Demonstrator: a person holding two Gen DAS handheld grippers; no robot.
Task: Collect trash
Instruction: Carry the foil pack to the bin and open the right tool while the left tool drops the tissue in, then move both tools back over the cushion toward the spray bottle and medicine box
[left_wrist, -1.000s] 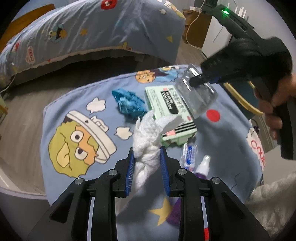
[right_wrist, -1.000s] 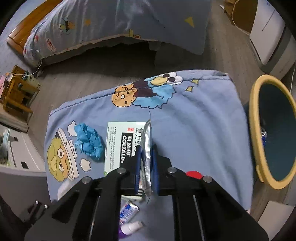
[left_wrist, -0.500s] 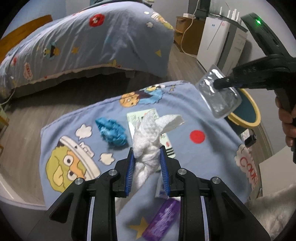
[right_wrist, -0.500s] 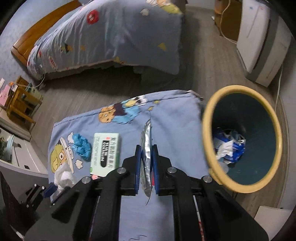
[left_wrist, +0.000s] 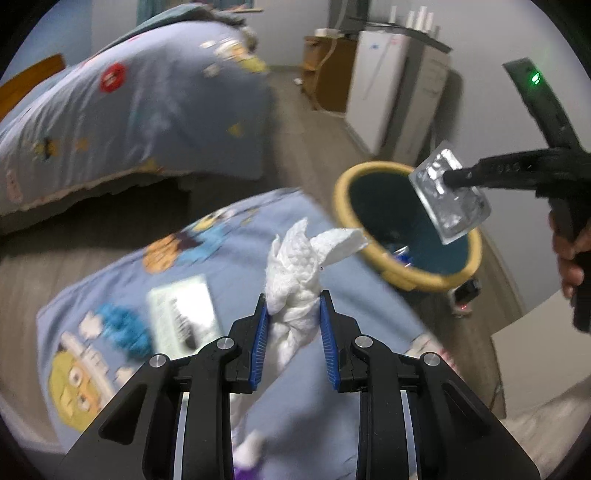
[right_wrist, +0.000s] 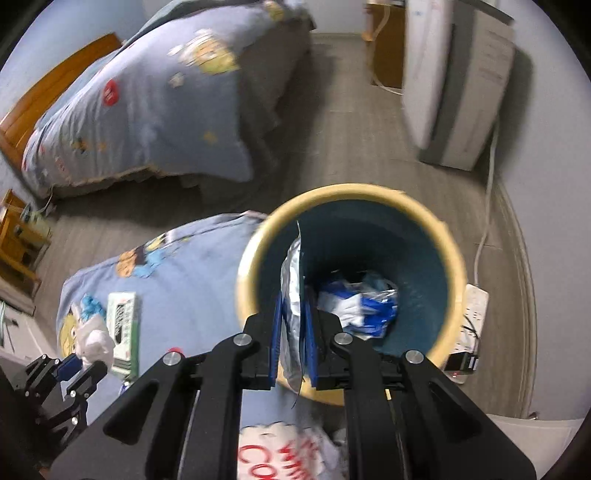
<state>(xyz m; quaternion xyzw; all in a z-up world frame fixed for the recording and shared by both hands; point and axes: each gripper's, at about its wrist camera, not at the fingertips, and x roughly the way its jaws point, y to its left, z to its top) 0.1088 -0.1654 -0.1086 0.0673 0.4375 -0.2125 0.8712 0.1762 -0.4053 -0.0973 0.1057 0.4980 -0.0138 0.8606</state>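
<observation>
My left gripper (left_wrist: 291, 306) is shut on a crumpled white tissue (left_wrist: 299, 266) and holds it above the blue cartoon cloth (left_wrist: 177, 258). My right gripper (right_wrist: 293, 291) is shut on a silver blister pack (right_wrist: 291, 273) and holds it over the mouth of the yellow-rimmed, dark teal trash bin (right_wrist: 255, 251). The bin (left_wrist: 343, 184) and the blister pack (left_wrist: 448, 199) also show in the left wrist view, right of the tissue. Blue and white trash (right_wrist: 354, 306) lies at the bin's bottom.
On the cloth lie a green and white box (left_wrist: 181, 314) and a crumpled blue wad (left_wrist: 122, 325). A bed (right_wrist: 147, 103) with a blue cover stands behind. A white appliance (right_wrist: 454, 81) and a power strip (right_wrist: 472, 306) are right of the bin.
Both grippers moved right towards the bin. The right gripper with the blister pack now hangs over the bin's opening. The left gripper with the tissue is nearer the bin.
</observation>
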